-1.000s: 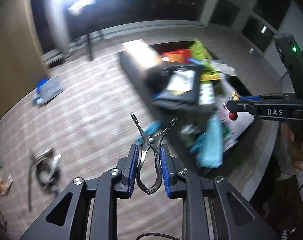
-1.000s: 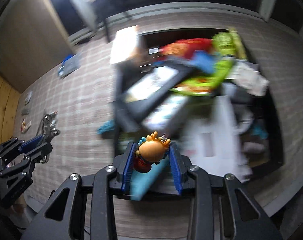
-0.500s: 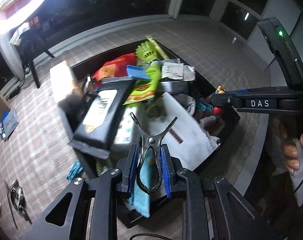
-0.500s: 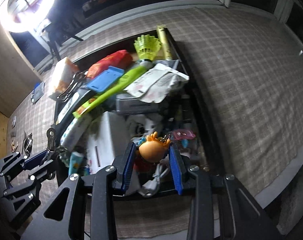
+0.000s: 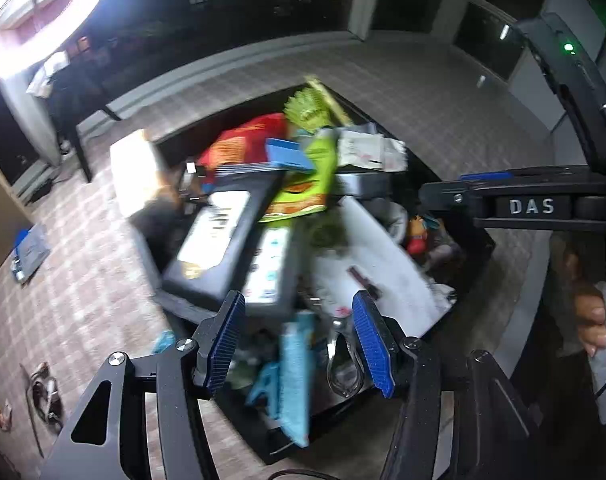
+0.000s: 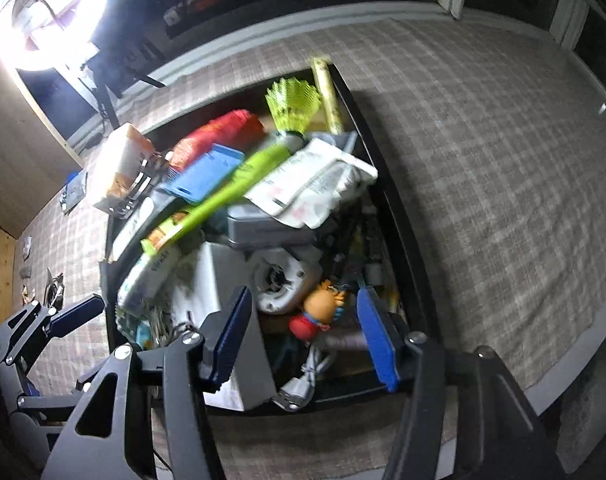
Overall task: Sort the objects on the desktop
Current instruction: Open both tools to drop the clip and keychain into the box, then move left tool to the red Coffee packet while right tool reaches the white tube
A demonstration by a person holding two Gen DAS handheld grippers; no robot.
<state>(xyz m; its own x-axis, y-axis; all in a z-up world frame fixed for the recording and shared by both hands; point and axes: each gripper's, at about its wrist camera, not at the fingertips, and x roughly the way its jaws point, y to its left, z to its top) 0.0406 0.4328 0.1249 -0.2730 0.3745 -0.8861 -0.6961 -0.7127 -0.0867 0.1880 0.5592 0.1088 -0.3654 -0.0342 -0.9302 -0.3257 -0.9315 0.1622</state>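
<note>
With both loads just let go, the left gripper [image 5: 299, 340] and right gripper [image 6: 303, 332] gape over the black bin [image 6: 387, 200], metal clip [image 5: 345, 364] and orange toy [image 6: 321, 312] now binned.

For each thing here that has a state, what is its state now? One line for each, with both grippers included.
Left gripper: open, jaws wide apart, holding nothing.
Right gripper: open, jaws wide apart, holding nothing.
Metal clip: free of the pads, lying blurred at the bin's near end.
Orange toy figure: free, lying in the bin.
Black bin: heaped full, no lid.
Ring light: switched on.
</note>
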